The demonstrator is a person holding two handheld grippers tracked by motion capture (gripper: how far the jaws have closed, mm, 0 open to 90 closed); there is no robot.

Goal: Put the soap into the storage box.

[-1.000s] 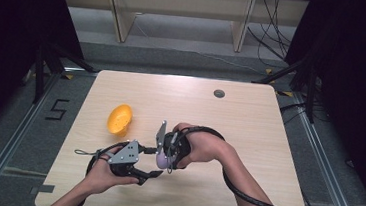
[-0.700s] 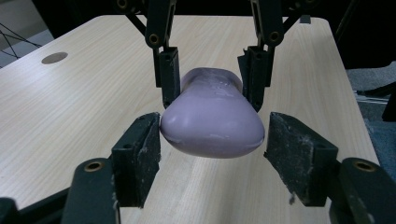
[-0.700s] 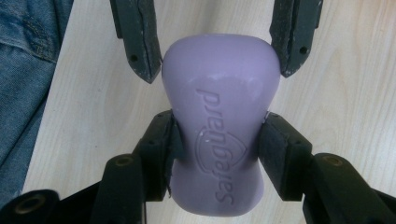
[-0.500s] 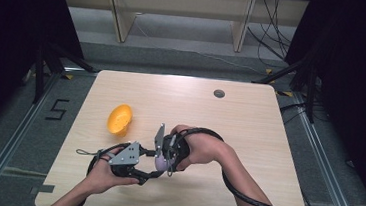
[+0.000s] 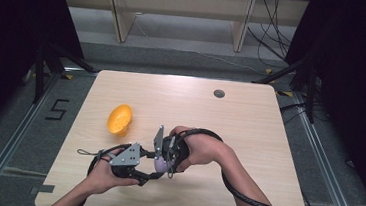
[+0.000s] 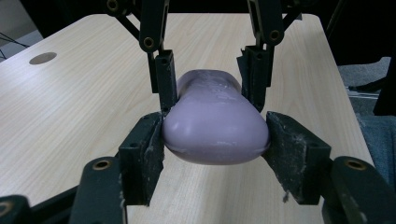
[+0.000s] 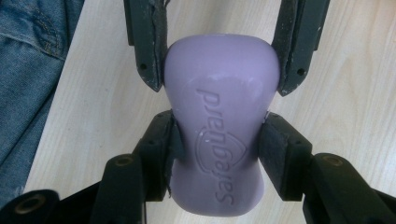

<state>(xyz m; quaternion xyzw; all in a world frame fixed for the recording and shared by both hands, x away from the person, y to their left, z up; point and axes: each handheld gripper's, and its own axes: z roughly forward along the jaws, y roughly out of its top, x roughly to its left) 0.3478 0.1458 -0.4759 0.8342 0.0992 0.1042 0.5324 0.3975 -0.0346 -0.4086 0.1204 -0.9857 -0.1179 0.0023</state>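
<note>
Both hands meet low over the table's point(image 5: 268, 140) near edge. The left gripper point(image 6: 215, 140) has just been closing and now pinches one end of the purple soap bar point(image 7: 219, 135); the right gripper point(image 7: 217, 140) clamps its waist. Smooth, lettered, held just above the wood.

From my feed I see a pale wood counter point(image 5: 249, 129) with a round grommet hole point(image 5: 219, 93), grey floor point(image 5: 12, 133) around it marked with a black 5 point(image 5: 59, 109), a light wooden shelf point(image 5: 179, 7) beyond, cables point(image 5: 272, 35) trailing right, darkness at both sides
</note>
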